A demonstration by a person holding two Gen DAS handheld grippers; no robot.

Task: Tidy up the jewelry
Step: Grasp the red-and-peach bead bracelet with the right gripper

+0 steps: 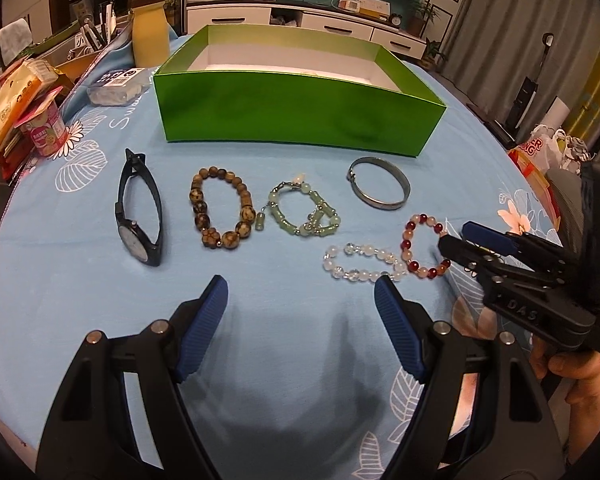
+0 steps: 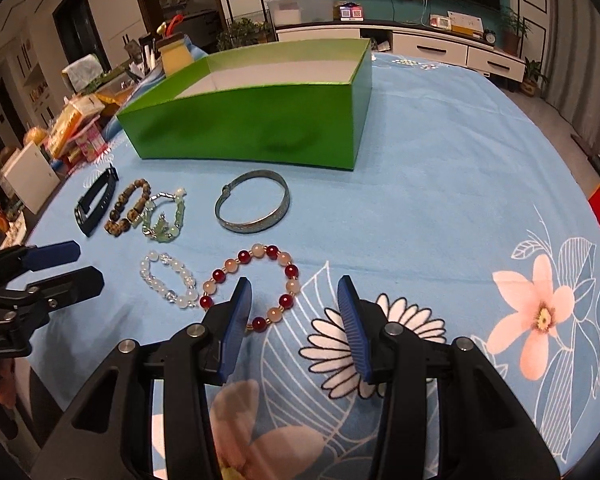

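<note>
Right wrist view: right gripper (image 2: pixel 294 312) hangs low over the blue floral tablecloth (image 2: pixel 440 184), jaws partly open and empty, the near side of the red-and-peach beaded bracelet (image 2: pixel 252 286) lying just ahead of and partly behind the left pad. Left gripper (image 1: pixel 300 312) spread wide, empty, hovering near the clear crystal bead bracelet (image 1: pixel 364 266). The two bracelets lie touching or nearly so. Further back sit a grey metal bangle (image 2: pixel 254 206), a pale green jade bracelet (image 1: pixel 306 212), a brown wooden bead bracelet (image 1: pixel 222 210) and a black wristwatch (image 1: pixel 140 218), all outside the open green cardboard box (image 2: pixel 260 128). Risks, as I judge them: one pad lands on the beads instead of straddling the strand and rolls them aside; the lift drags the neighbouring clear bracelet along; pads pinch cloth; the grippers crowd each other, working so close together.
</note>
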